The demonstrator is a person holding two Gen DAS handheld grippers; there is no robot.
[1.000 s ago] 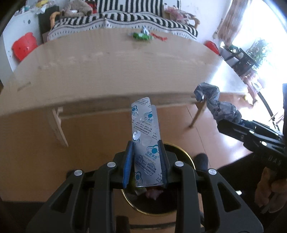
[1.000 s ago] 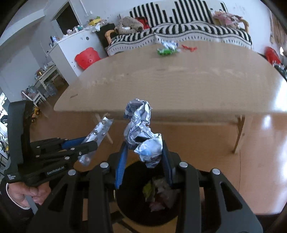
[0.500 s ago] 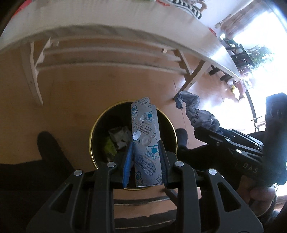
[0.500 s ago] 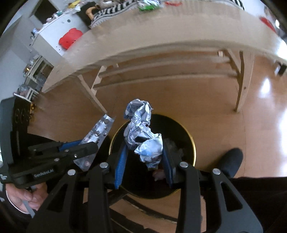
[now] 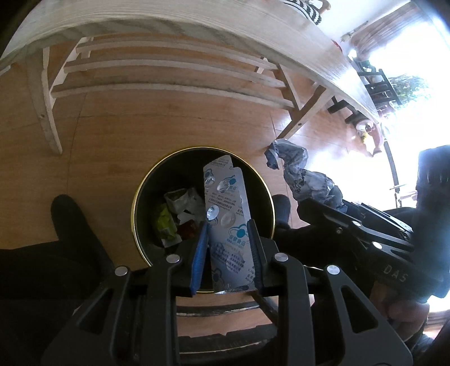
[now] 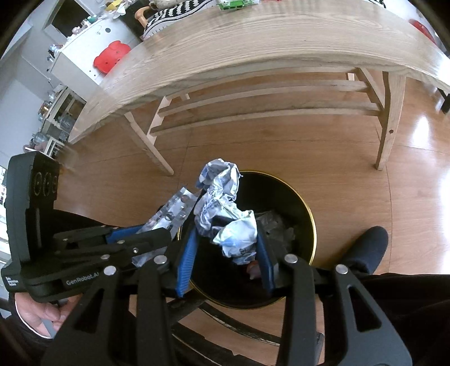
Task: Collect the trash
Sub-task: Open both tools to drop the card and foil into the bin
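A black trash bin with a gold rim [image 5: 136,194] [image 6: 309,214] stands on the wooden floor and holds several wrappers. My left gripper [image 5: 228,225] is over the bin, its jaws slightly parted, with a silver blister pack [image 5: 225,208] still between them; the pack also shows in the right wrist view [image 6: 174,211]. My right gripper [image 6: 226,233] is shut on a crumpled blue-white wrapper [image 6: 222,202] above the bin's left side. The wrapper also shows in the left wrist view [image 5: 301,174], to the right of the bin.
A wooden table [image 6: 253,45] [image 5: 197,25] stands just beyond the bin, its legs [image 6: 388,118] and rails near it. More litter [image 6: 233,4] lies on the far tabletop. The person's feet [image 6: 368,245] [image 5: 67,214] flank the bin.
Both grippers tilted down from table level and moved over the bin. The left jaws have widened a little around the blister pack. The right still grips the wrapper.
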